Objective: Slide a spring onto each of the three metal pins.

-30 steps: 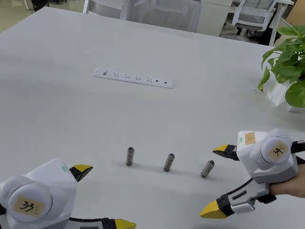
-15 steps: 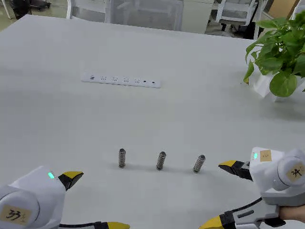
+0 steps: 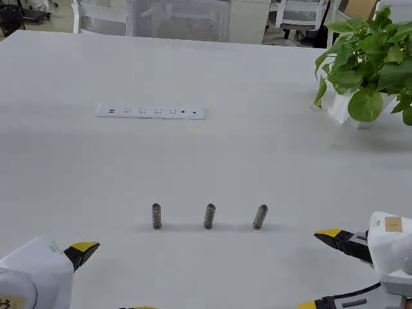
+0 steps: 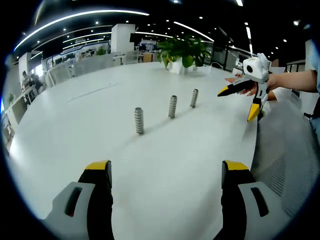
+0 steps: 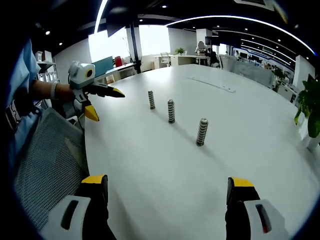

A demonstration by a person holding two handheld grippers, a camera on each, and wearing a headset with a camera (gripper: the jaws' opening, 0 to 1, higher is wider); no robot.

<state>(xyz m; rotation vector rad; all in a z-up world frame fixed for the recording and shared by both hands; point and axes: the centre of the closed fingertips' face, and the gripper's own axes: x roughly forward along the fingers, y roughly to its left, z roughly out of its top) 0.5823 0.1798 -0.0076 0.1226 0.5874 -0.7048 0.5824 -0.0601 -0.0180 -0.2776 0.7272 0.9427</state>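
Three springs (image 3: 209, 216) stand upright, power strip (image 3: 150, 112) and plant (image 3: 367, 64) well beyond.

No legible txt; tan sticker (image 3: 393, 224) on right gripper (image 3: 315, 269) too small & blurry, marks indistinct.

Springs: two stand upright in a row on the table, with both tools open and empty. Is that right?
No. Three springs stand in the row, not two; the head view shows them. They are upright on the table, and the left tool and right tool are open and empty.
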